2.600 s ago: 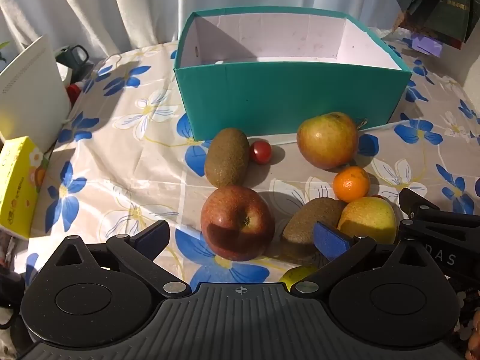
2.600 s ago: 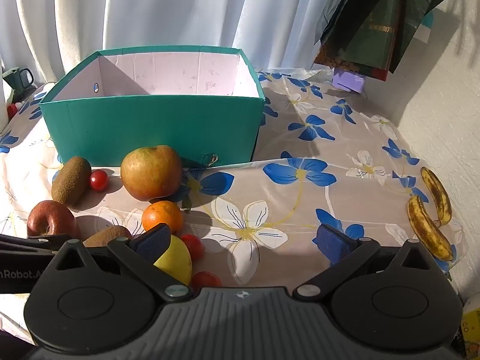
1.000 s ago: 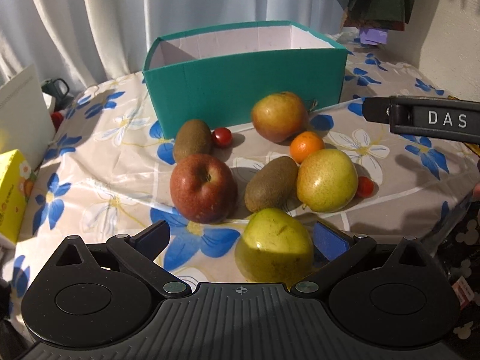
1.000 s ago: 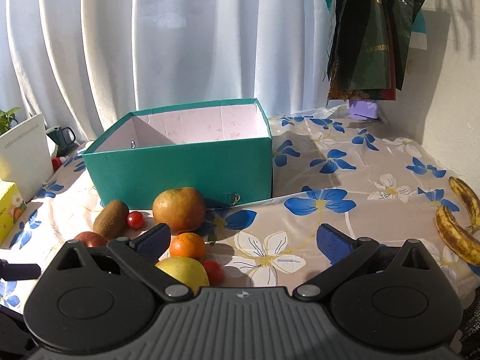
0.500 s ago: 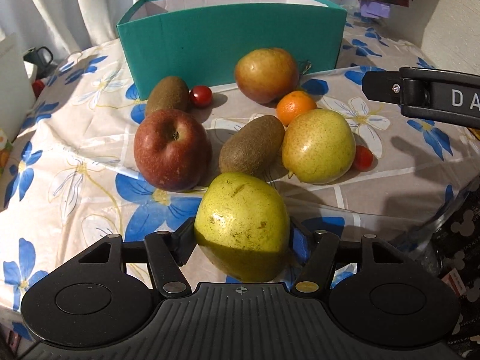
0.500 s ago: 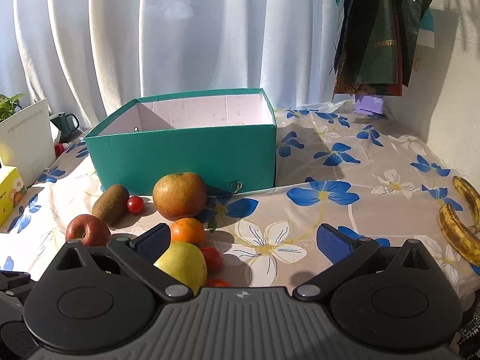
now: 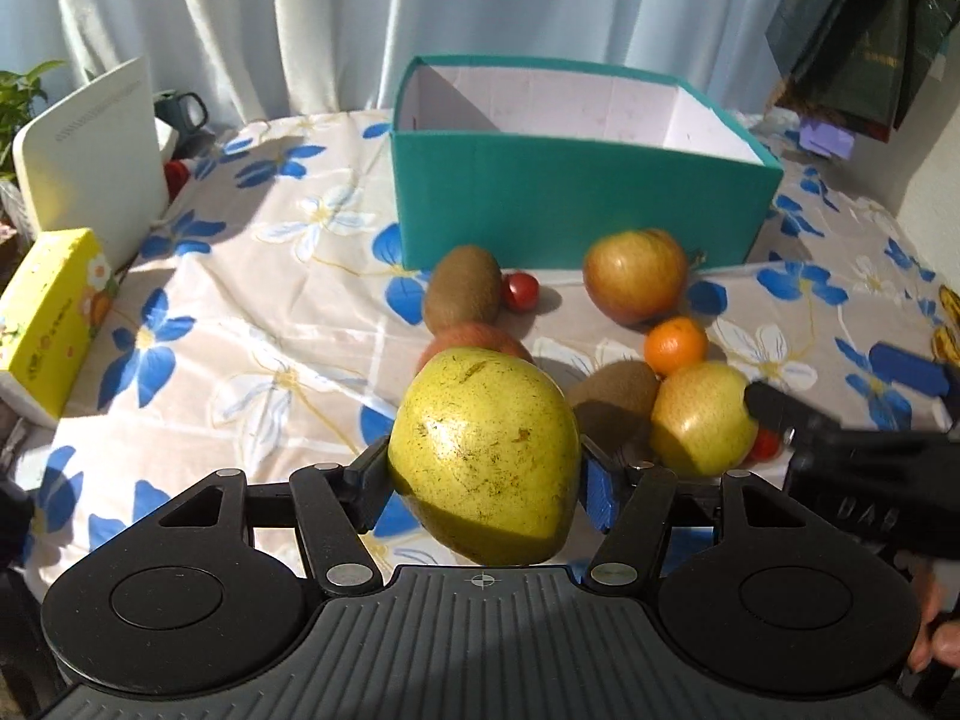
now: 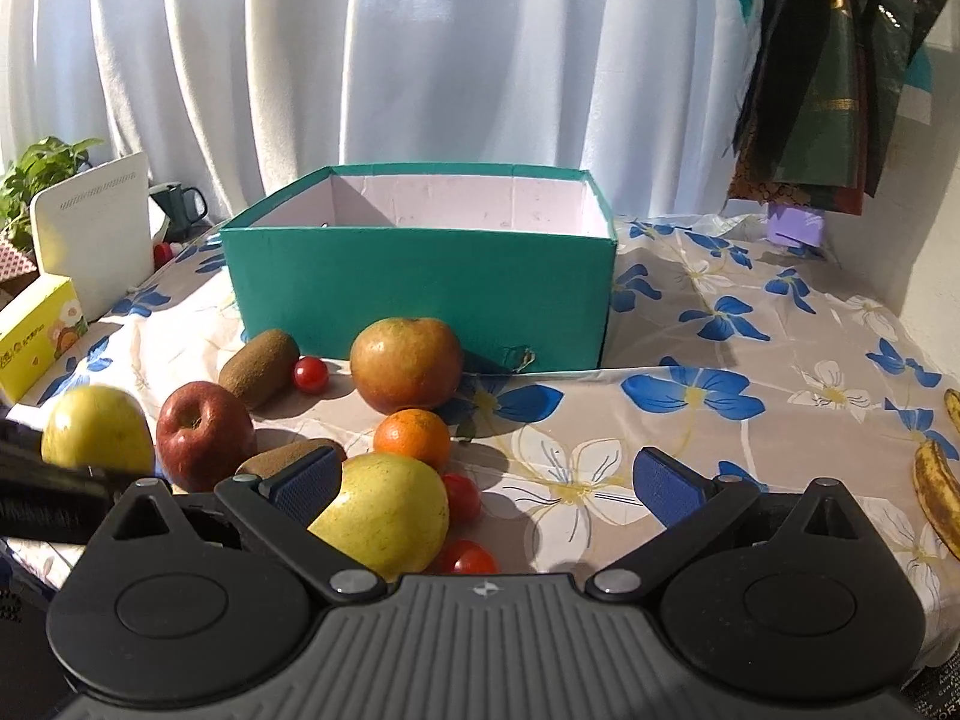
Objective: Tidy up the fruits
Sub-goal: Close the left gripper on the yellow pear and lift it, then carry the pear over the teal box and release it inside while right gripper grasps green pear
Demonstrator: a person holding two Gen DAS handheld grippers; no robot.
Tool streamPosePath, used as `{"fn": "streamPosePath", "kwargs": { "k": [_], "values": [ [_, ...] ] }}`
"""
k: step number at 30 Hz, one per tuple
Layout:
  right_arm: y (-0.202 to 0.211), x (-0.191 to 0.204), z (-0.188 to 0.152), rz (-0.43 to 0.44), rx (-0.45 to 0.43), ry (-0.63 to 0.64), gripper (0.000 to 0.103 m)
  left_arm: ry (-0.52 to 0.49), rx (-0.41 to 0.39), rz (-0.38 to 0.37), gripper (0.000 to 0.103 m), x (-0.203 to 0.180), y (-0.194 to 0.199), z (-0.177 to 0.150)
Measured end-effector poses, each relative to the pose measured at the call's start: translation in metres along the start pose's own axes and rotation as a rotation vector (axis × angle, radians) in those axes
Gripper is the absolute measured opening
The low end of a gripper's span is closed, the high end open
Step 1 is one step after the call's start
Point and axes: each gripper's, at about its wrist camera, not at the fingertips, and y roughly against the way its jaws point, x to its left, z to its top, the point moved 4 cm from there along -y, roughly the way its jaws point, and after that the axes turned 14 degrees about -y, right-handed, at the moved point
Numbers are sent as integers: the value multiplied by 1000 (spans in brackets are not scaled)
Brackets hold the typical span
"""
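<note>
While my left gripper [image 7: 485, 483] was spread wide around the green pear [image 7: 483, 453] a second ago, its jaws are now clamped on that fruit, 1 pad on each flank, and the pear has come up off the cloth. That means the first fruit is secured and, as I judge it, ready to be carried to the teal box [image 7: 576, 210].

My right gripper [image 8: 480, 483] hangs with its blue pads wide apart and nothing between them. Its left finger sits just in front of the yellow pear [image 8: 384, 510], on the near side of the pile in front of the box.

Working outward toward the box: 2 cherry tomatoes [image 8: 461, 497] lie just beside the yellow pear, with a kiwi [image 7: 612, 393] and the small orange [image 8: 413, 438] touching or nearly touching it. A red apple [image 8: 204, 435] sits left of those. Closer to the box are a second kiwi [image 8: 259, 358], a third cherry tomato [image 8: 311, 373] against it, and a large reddish apple [image 8: 407, 363] just in front of the box's front wall.

As for the box itself, the white inner walls show, but its floor is hidden behind the front wall. I see no fruit inside, so the sorting looks barely begun.

Well right of the box, 2 bananas [image 8: 936, 489] lie near the table edge.
</note>
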Motion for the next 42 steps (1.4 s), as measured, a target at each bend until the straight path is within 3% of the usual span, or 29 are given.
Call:
{"fn": "streamPosePath", "kwargs": {
  "k": [2,4,9,17,24,28,33,37,42],
  "values": [
    [-7,9,-4,0,23,25,102,-5,-29,17,67,7,7,14],
    [-14,19,-8,19,57,42,94,-16,-60,26,67,12,11,27],
    [-30,40,-11,37,107,102,87,-35,-118,7,67,17,9,57],
    [-55,43,-22,27,224,111,73,-73,-133,-17,67,15,-7,79],
    [-58,54,-25,-11,191,204,71,-98,-101,-37,67,14,-22,88],
    [-53,46,-12,11,185,116,71,-123,-145,-20,67,14,-19,106],
    [-38,36,18,-7,96,57,71,-142,-185,5,67,10,-27,145],
    [-30,25,43,-29,16,5,71,-136,-167,7,67,7,-58,173],
    [-29,10,60,-68,-45,-55,71,-125,-80,8,67,2,-115,195]
  ]
}}
